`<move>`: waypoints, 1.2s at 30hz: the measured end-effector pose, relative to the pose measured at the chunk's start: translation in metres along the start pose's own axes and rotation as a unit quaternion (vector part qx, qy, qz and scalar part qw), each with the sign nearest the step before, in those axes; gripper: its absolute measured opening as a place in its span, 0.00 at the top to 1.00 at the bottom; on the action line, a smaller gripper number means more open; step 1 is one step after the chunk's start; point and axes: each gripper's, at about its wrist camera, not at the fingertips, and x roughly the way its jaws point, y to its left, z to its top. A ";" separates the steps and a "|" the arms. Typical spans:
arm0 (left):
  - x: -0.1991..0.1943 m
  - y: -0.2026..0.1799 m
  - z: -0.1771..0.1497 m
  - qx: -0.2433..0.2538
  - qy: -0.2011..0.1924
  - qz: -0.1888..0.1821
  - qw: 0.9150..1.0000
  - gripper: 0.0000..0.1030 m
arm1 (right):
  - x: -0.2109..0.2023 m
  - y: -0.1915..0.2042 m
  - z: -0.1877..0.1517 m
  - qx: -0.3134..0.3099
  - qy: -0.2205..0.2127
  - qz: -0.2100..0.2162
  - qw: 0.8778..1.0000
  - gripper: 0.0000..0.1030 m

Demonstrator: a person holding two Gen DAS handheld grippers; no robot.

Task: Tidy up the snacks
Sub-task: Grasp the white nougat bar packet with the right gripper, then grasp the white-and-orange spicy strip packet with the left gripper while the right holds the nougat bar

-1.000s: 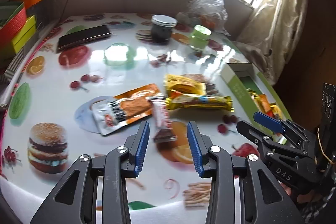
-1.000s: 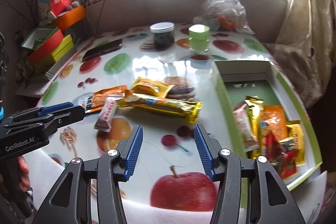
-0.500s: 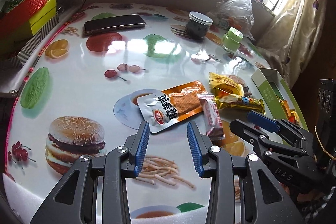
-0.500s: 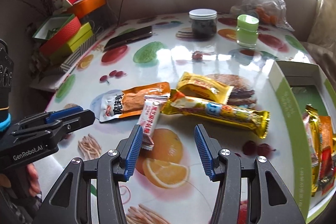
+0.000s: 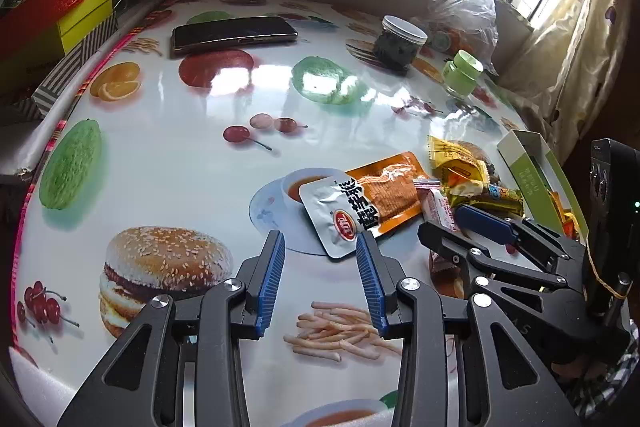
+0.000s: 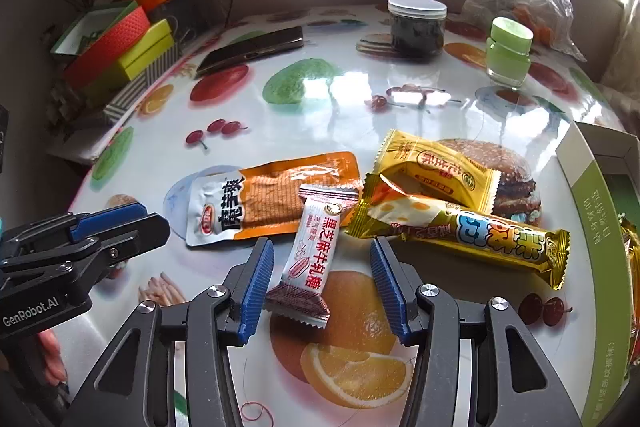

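White nougat bar (image 6: 310, 259) lies flat on the table (image 6: 224, 131), between the parted, non-gripping jaws of the right gripper (image 6: 322, 285). Orange pouch (image 5: 368, 203) at ten o'clock. Left gripper (image 5: 320, 281) open, empty, at the pouch's corner.

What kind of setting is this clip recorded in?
Probably a home dining spot by a window: food-print tablecloth, curtain, phone and lidded jars among loose snacks.

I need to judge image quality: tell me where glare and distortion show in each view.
Left wrist view: window glare on the tablecloth beyond the phone; the table edge bows from fisheye.
Right wrist view: glare near the green jar, windows blown out, corners dark.
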 end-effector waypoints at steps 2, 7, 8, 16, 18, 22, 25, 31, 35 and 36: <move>0.003 0.001 0.002 0.001 0.003 -0.003 1.000 0.62 | 0.000 -0.001 -0.001 0.002 -0.002 -0.006 1.000 0.60; 0.013 -0.001 0.008 0.006 0.009 -0.009 1.000 0.62 | -0.002 -0.005 -0.003 -0.006 -0.004 -0.027 1.000 0.79; 0.015 -0.002 0.010 0.009 0.010 -0.011 1.000 0.62 | -0.003 -0.007 -0.004 -0.005 -0.004 -0.025 1.000 0.80; 0.031 -0.021 0.022 0.069 0.022 -0.011 0.997 0.40 | -0.015 -0.021 -0.017 0.010 -0.008 -0.028 1.000 0.82; 0.035 -0.028 0.026 0.097 0.021 -0.003 0.995 0.40 | -0.019 -0.025 -0.019 0.018 -0.006 -0.026 0.999 0.82; 0.046 -0.044 0.029 0.152 0.038 -0.017 0.987 0.40 | -0.025 -0.031 -0.027 0.025 -0.005 -0.020 0.999 0.81; 0.051 -0.057 0.028 0.205 0.042 -0.003 0.978 0.40 | -0.027 -0.034 -0.030 0.030 -0.004 -0.015 0.999 0.81; 0.061 -0.066 0.031 0.255 0.054 0.007 0.965 0.37 | -0.030 -0.038 -0.033 0.035 -0.005 -0.008 0.999 0.81; 0.065 -0.069 0.035 0.270 0.056 0.011 0.961 0.34 | -0.030 -0.039 -0.033 0.039 -0.005 -0.002 0.999 0.81; 0.066 -0.069 0.036 0.268 0.059 0.005 0.962 0.34 | -0.030 -0.039 -0.033 0.039 -0.005 -0.001 0.999 0.81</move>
